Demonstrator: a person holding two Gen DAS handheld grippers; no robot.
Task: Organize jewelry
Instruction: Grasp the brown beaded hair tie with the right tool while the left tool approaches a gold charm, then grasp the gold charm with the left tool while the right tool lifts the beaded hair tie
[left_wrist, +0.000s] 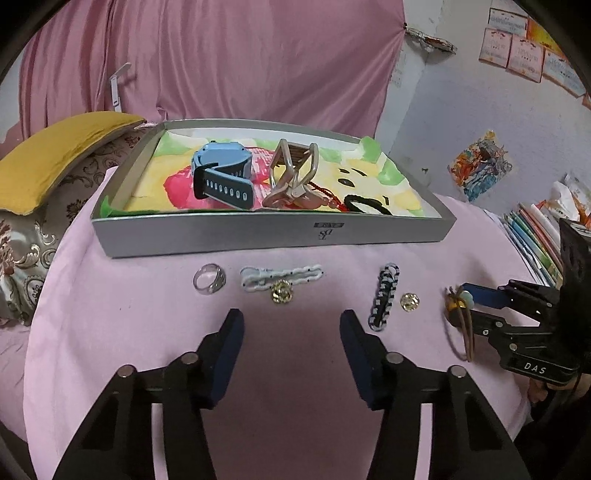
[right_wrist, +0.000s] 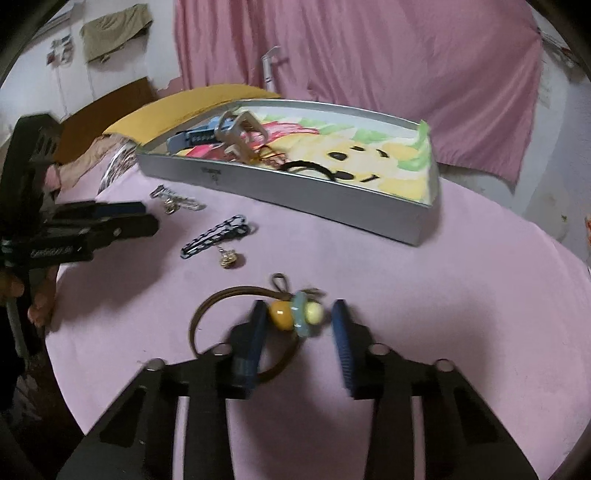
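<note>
Before tray (left_wrist: 273, 236) edge | left tool (left_wrist: 291, 325) wide | right tool (right_wrist: 299, 317) wide — straddling hair tie (right_wrist: 295, 314)

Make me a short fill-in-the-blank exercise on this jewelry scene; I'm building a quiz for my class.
1. The blue watch lies inside the grey ____.
2. The silver ring rests on the ____ cloth.
3. The beaded hair tie sits between the fingers of the ____ gripper.
4. The left gripper holds ____.

Missing words: tray; pink; right; nothing
</note>
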